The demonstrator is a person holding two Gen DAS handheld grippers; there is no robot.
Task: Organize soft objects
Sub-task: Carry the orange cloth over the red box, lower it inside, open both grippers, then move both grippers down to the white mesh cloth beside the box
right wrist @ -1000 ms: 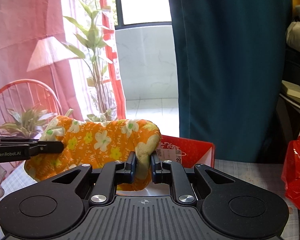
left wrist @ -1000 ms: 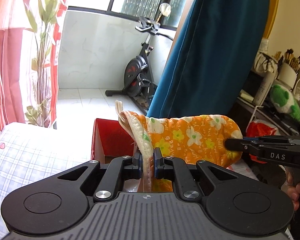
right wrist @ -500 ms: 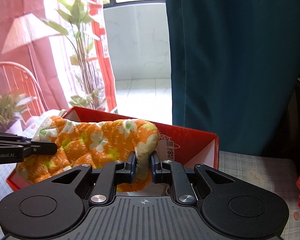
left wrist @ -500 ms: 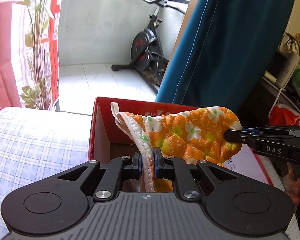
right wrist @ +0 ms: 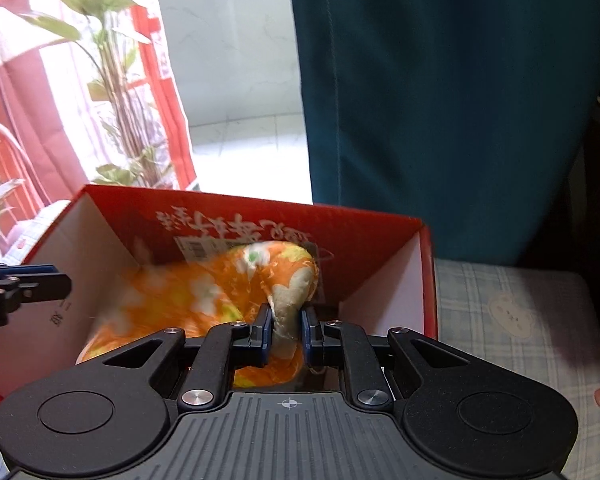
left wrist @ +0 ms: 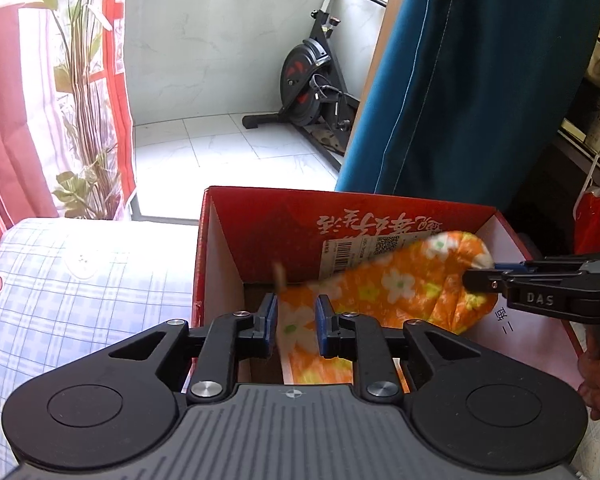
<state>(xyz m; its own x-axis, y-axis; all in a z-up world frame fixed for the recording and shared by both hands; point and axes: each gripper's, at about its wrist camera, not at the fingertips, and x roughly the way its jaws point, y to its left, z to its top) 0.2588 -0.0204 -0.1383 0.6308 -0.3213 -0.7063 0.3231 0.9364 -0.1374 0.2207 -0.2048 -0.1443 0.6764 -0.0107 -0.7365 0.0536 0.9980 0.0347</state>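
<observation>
"DAS" on right gripper (left wrist: 478,278), barcode label (left wrist: 364,246) inside red box (left wrist: 260,216)

Mitt goes down into the box

My left gripper (left wrist: 294,330) has just been opening its jaws, so the orange flowered mitt (left wrist: 400,288) slips loose between them and now sags inside the red box (left wrist: 220,248), lower in frame than a second ago.

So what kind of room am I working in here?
Likely a lived-in bedroom beside a tiled balcony: an exercise bike by the window, a checked bed cover, and a teal curtain.
</observation>
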